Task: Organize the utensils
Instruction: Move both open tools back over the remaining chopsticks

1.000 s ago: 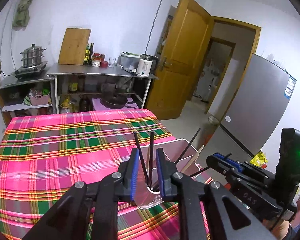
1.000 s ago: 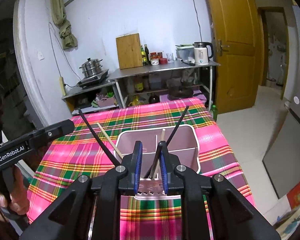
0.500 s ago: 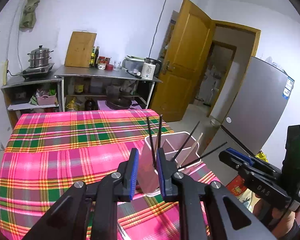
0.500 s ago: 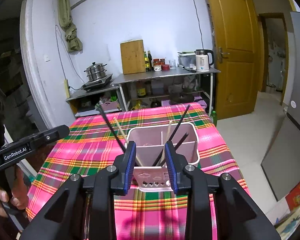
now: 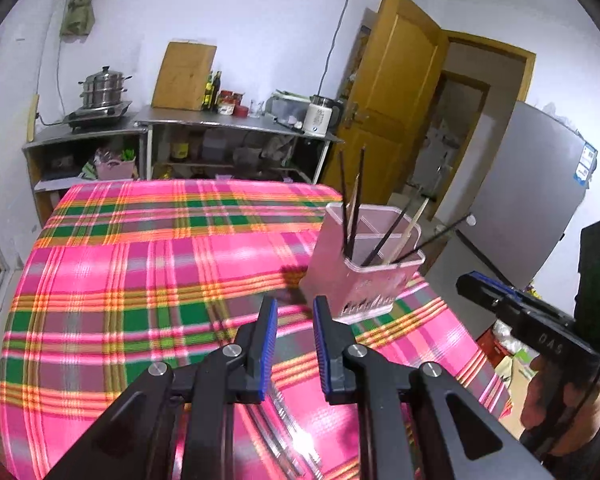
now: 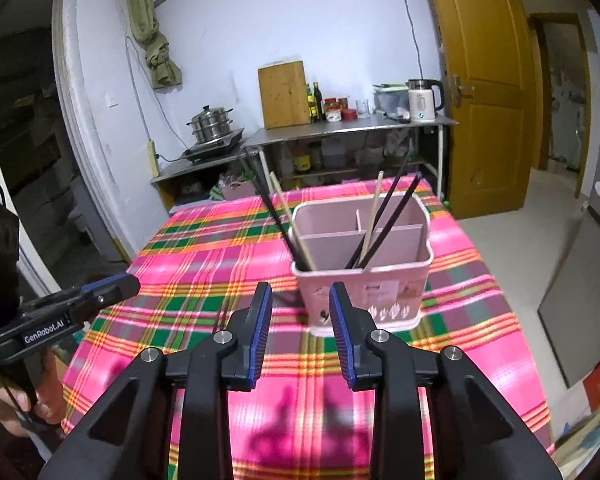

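A pink caddy (image 6: 364,276) is standing upright on the plaid tablecloth (image 6: 220,248), with black and wooden chopsticks (image 6: 374,220) leaning in its front compartments. The right gripper (image 6: 300,304) is hovering just before it, jaws standing apart with nothing between them. The left gripper (image 5: 295,312) is hanging near the caddy (image 5: 364,268), jaws narrowly parted, holding nothing.

chopsticks (image 6: 384,220) in holder (image 6: 364,292) | holder on table (image 6: 204,248)
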The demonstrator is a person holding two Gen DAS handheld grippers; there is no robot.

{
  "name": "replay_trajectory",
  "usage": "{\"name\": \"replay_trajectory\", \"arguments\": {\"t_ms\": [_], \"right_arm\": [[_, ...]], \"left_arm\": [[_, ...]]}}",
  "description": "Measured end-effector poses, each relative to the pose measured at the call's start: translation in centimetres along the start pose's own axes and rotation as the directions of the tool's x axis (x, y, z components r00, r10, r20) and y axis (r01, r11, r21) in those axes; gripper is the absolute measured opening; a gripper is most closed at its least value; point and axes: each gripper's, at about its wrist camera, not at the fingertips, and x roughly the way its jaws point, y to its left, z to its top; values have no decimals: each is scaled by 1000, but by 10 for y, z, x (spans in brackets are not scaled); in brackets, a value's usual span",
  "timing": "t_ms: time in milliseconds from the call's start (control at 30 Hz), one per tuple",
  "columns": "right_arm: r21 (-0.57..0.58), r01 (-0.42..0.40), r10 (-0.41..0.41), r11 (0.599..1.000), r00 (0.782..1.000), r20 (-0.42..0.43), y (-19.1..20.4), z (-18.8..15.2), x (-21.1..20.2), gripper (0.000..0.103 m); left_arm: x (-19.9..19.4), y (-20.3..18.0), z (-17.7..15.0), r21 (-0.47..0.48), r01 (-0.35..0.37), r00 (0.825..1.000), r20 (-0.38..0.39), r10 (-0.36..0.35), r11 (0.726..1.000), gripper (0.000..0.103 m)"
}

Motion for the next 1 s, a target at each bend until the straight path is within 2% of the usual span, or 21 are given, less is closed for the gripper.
{"name": "replay_trajectory", "arguments": {"t_ms": [267, 633, 900, 1000], "right_arm": [[-9, -29, 28, 1000, 998, -52, 16, -30, -2, 31], [-55, -63, 56, 996, 991, -124, 45, -62, -3, 31], [-66, -94, 82, 993, 981, -176, 55, -72, 15, 30], [-68, -105, 90, 992, 976, -197, 56, -74, 26, 26]], "left_arm": [[-16, 15, -38, -43, -15, 999, -40, 13, 999, 18], [-24, 27, -75, -87, -25, 996, -90, 17, 996, 18], [1, 44, -85, -137, -41, 990, -140, 22, 990, 18], [19, 51, -86, -160, -49, 986, -163, 23, 986, 18]]}}
